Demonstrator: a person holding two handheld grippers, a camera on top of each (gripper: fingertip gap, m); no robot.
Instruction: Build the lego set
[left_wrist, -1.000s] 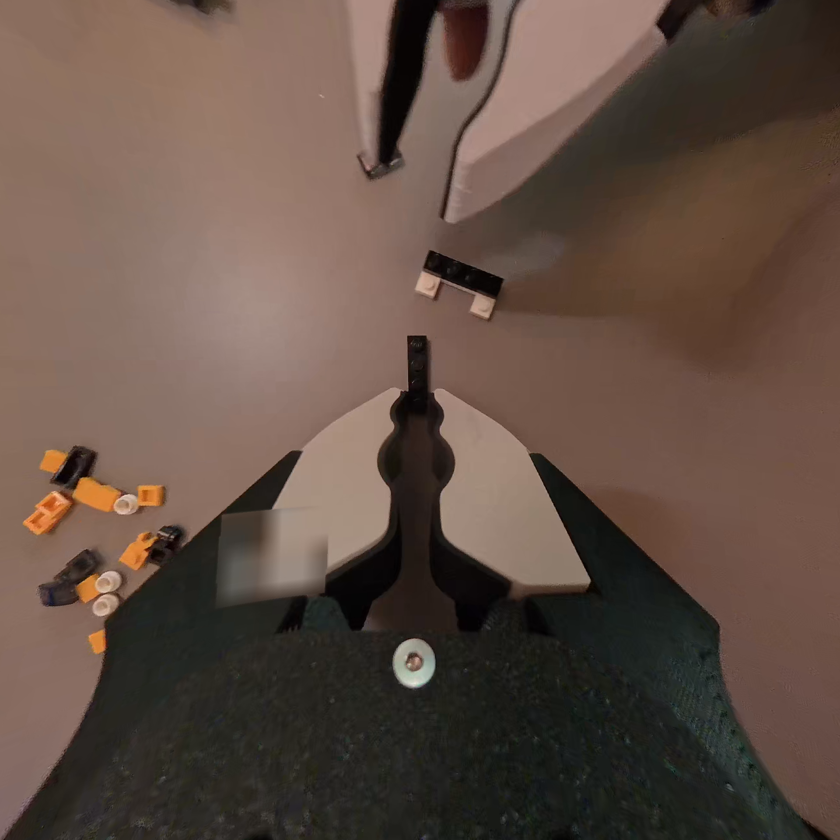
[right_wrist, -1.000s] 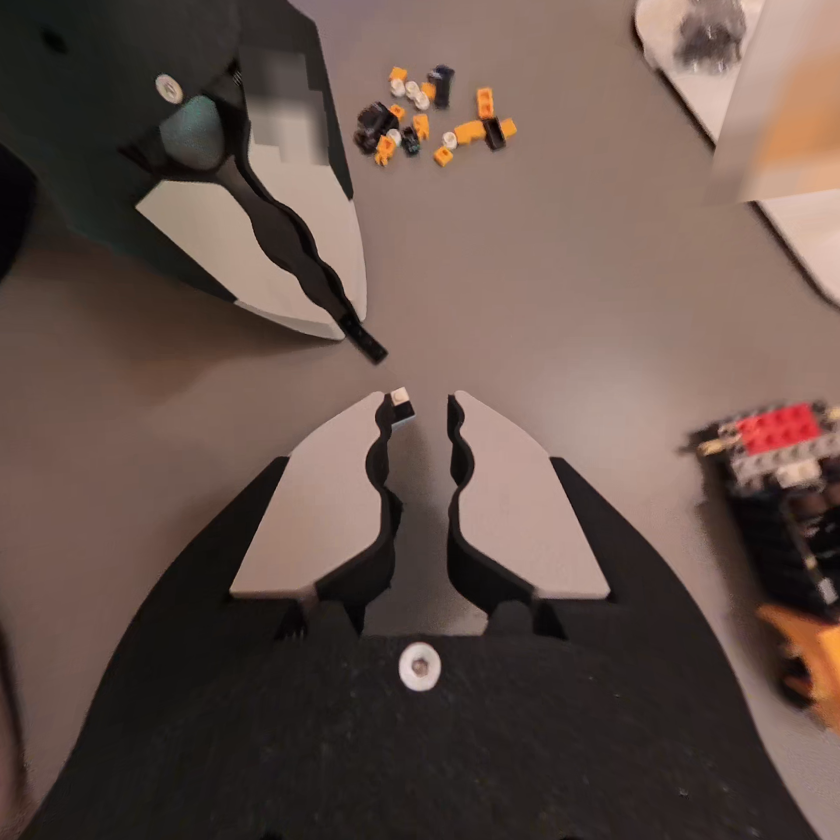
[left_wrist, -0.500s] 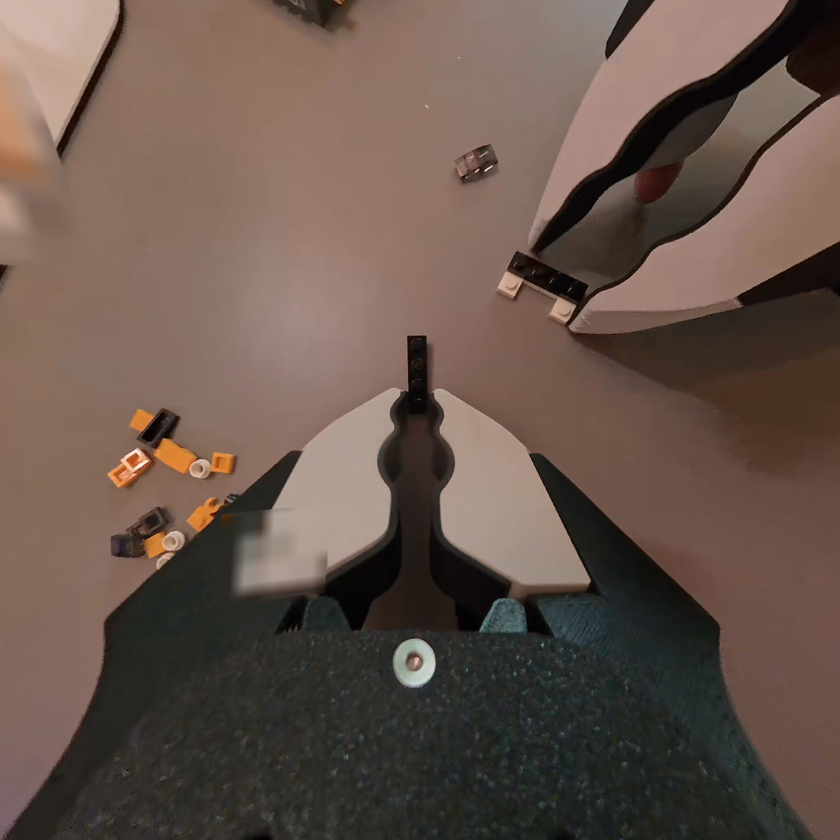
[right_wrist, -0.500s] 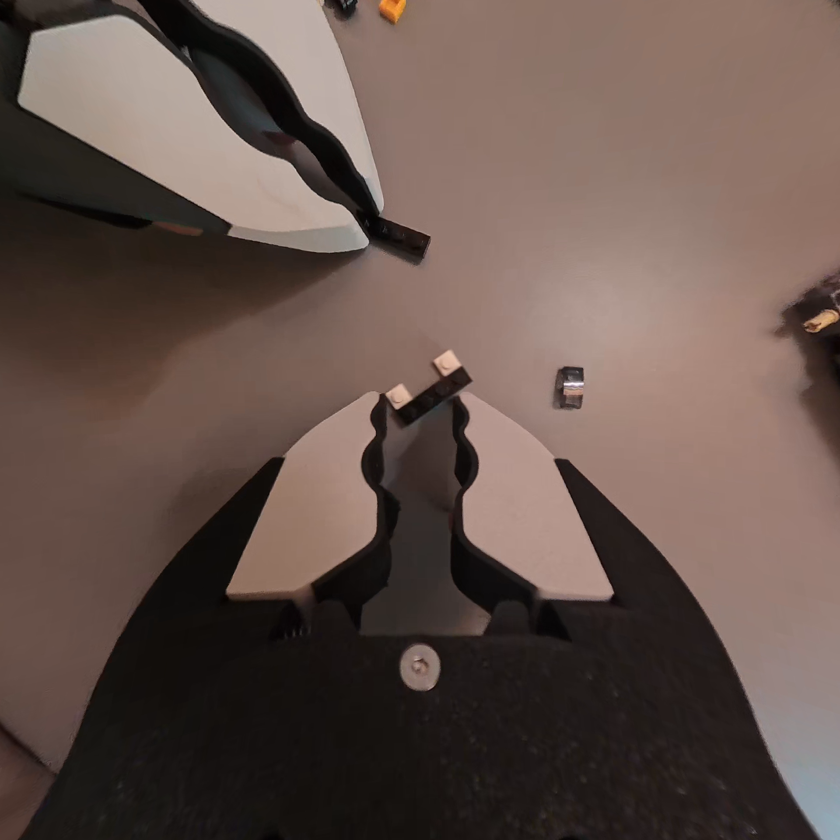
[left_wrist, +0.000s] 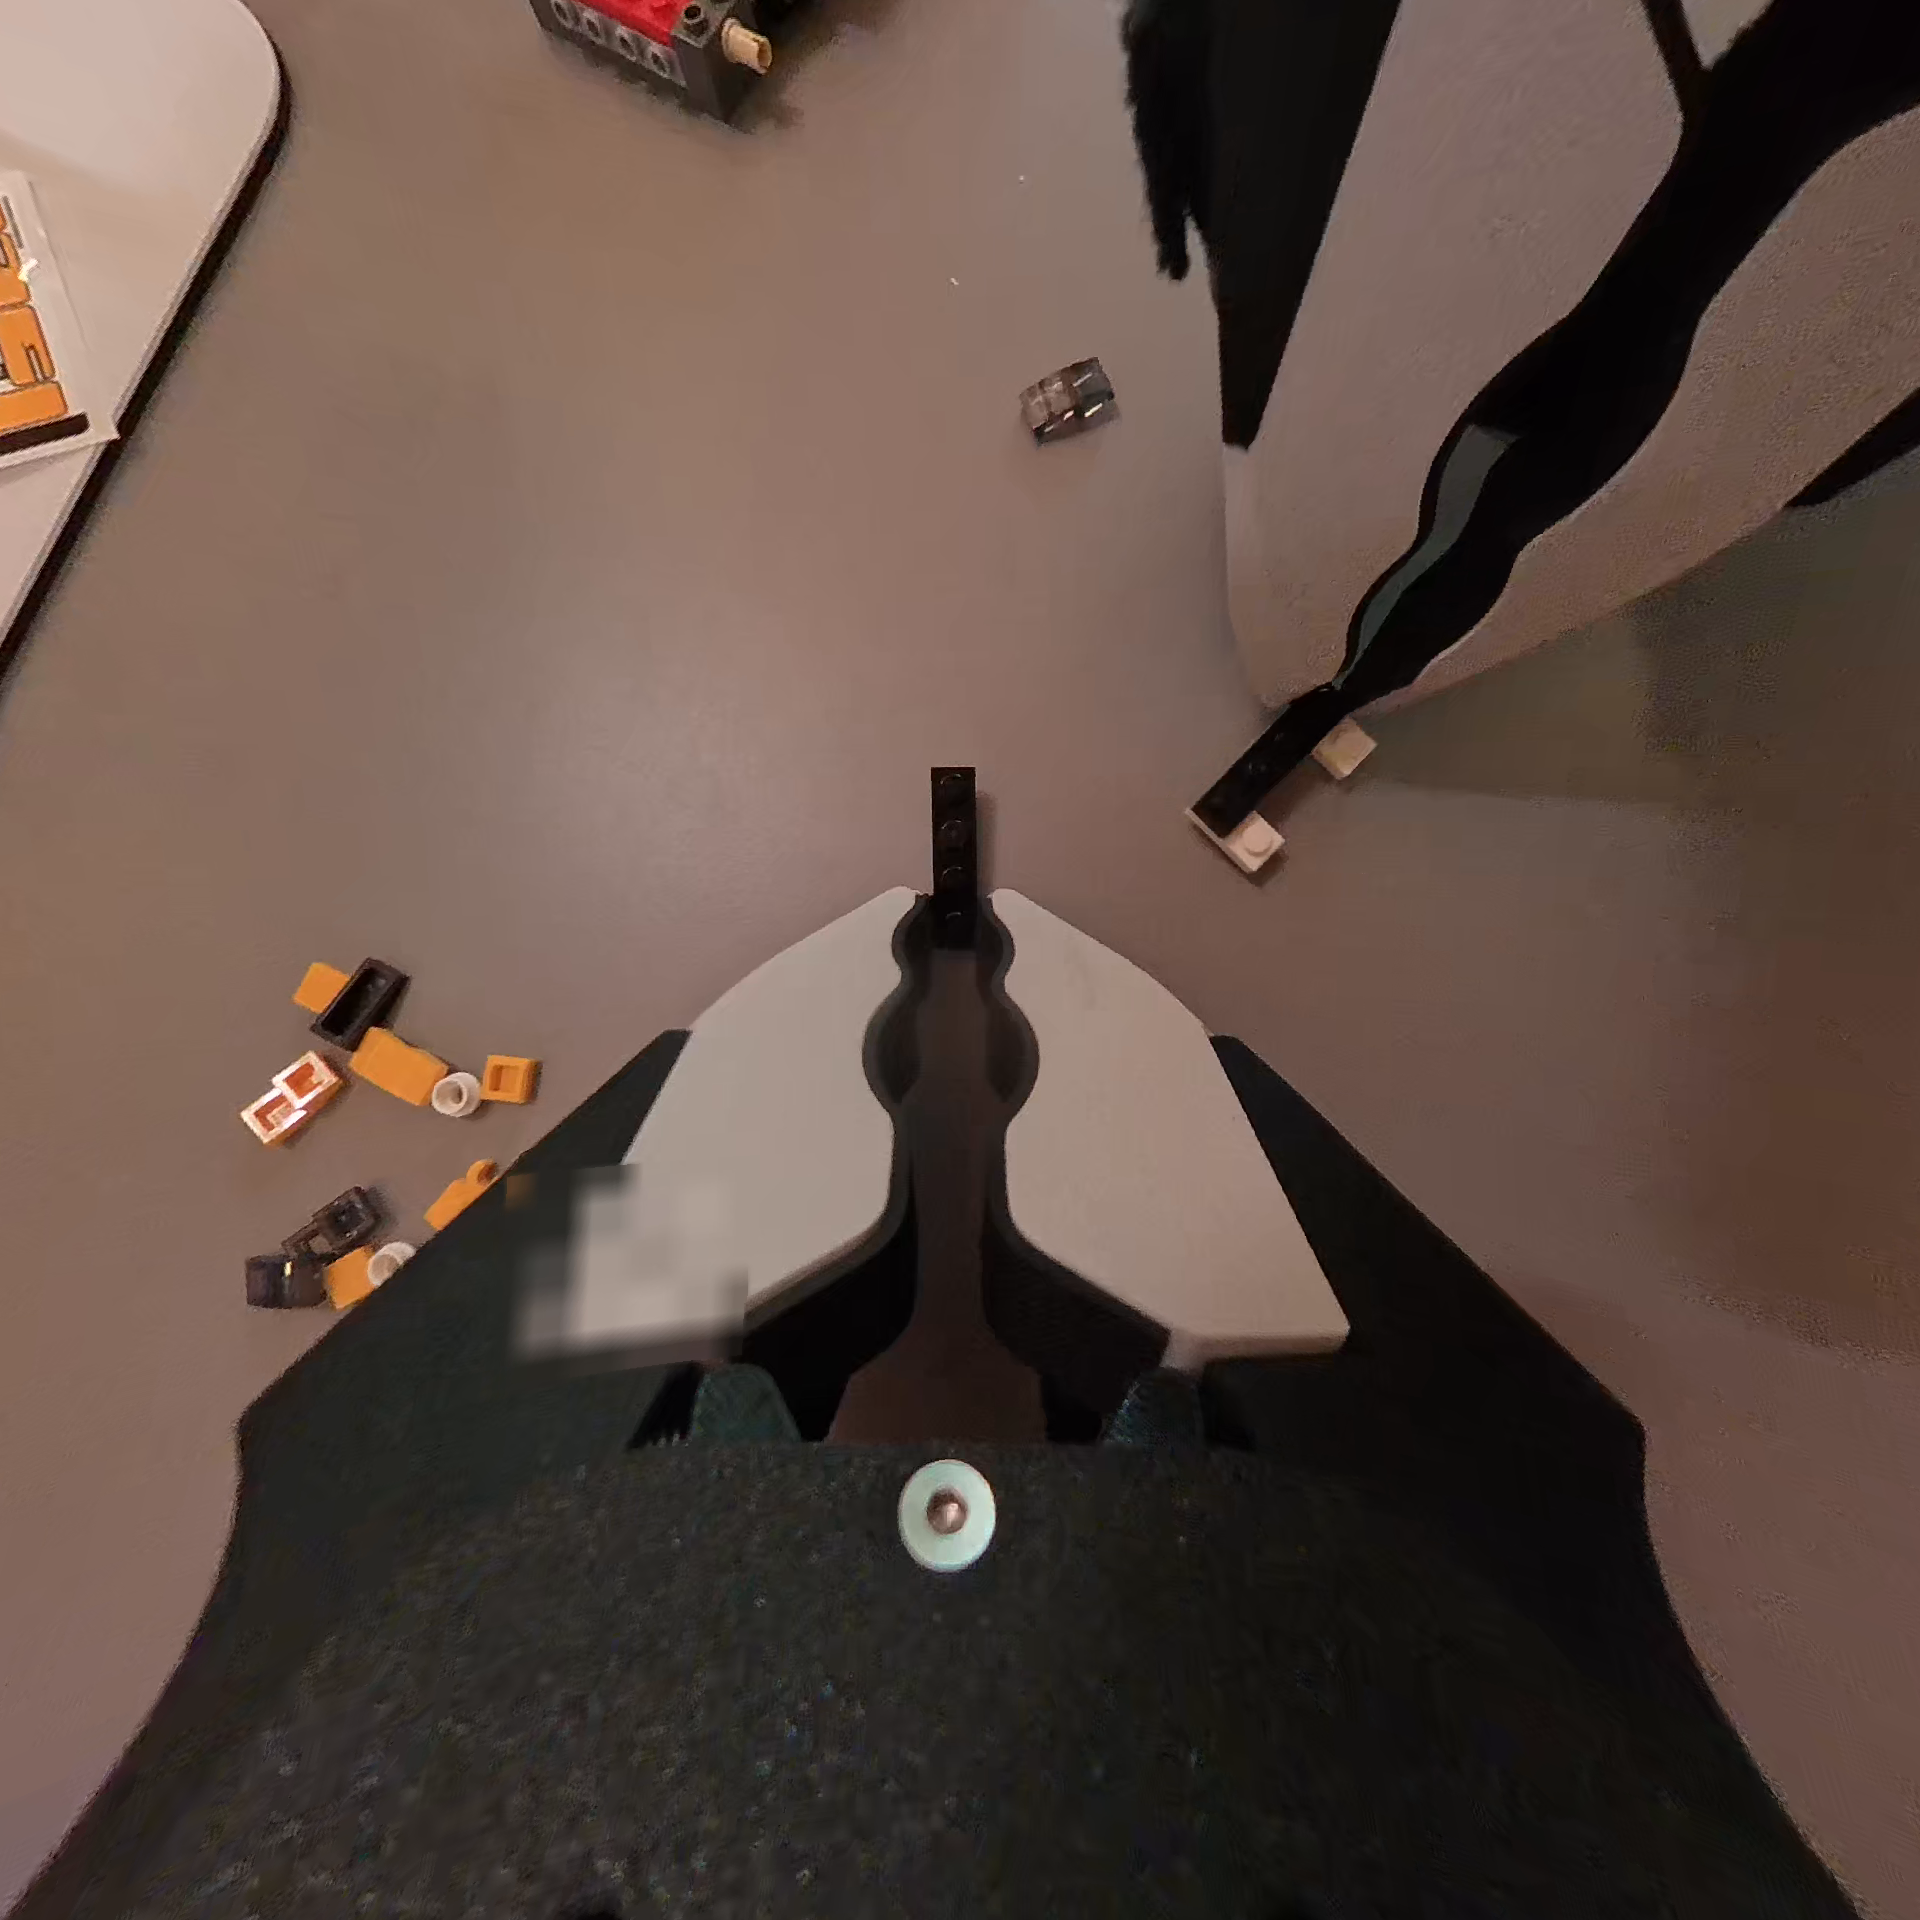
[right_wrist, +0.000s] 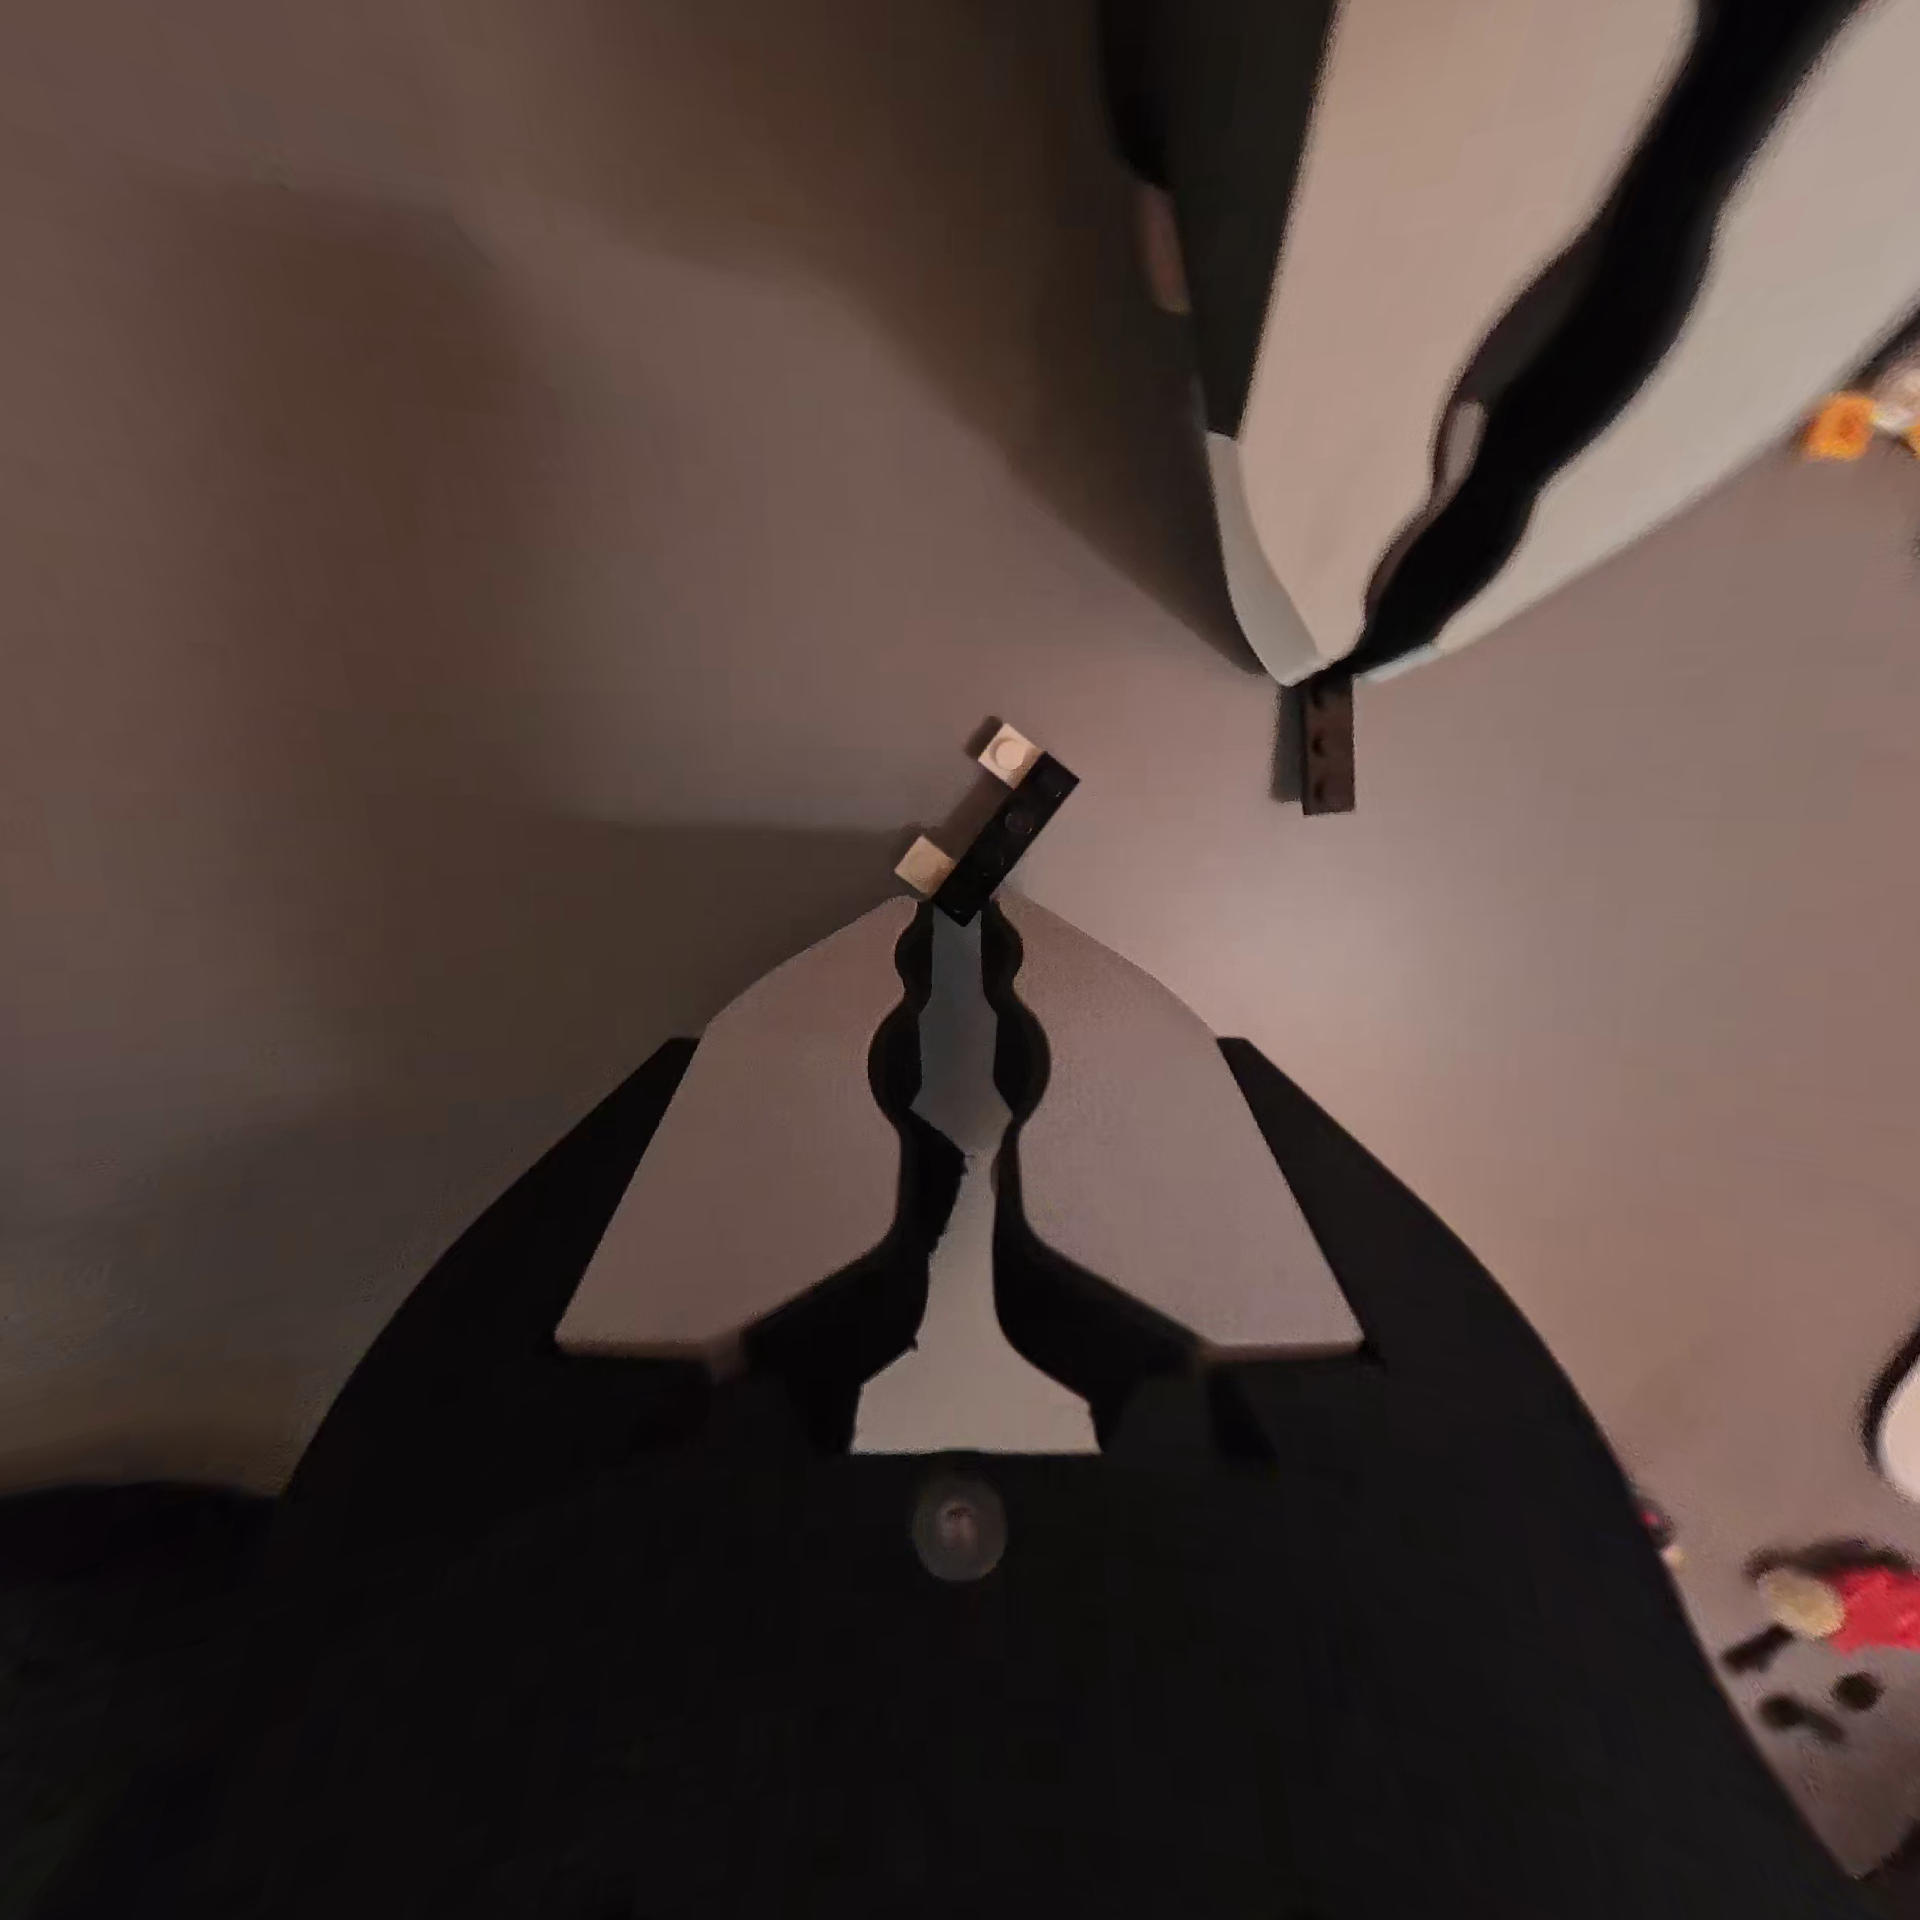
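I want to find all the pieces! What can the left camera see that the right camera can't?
Only the left wrist view shows the clear brick and the paper sheet. Only the right shows its own gripper up close. Both show the black strip, the black and white piece, the orange pile and the red model.

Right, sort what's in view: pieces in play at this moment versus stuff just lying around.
In play:
- left gripper, shut on the narrow black plate
- right gripper, shut on the black-and-white assembly

Lying about:
- clear smoky brick
- orange, black and white loose pieces
- part-built red and grey model
- instruction sheet
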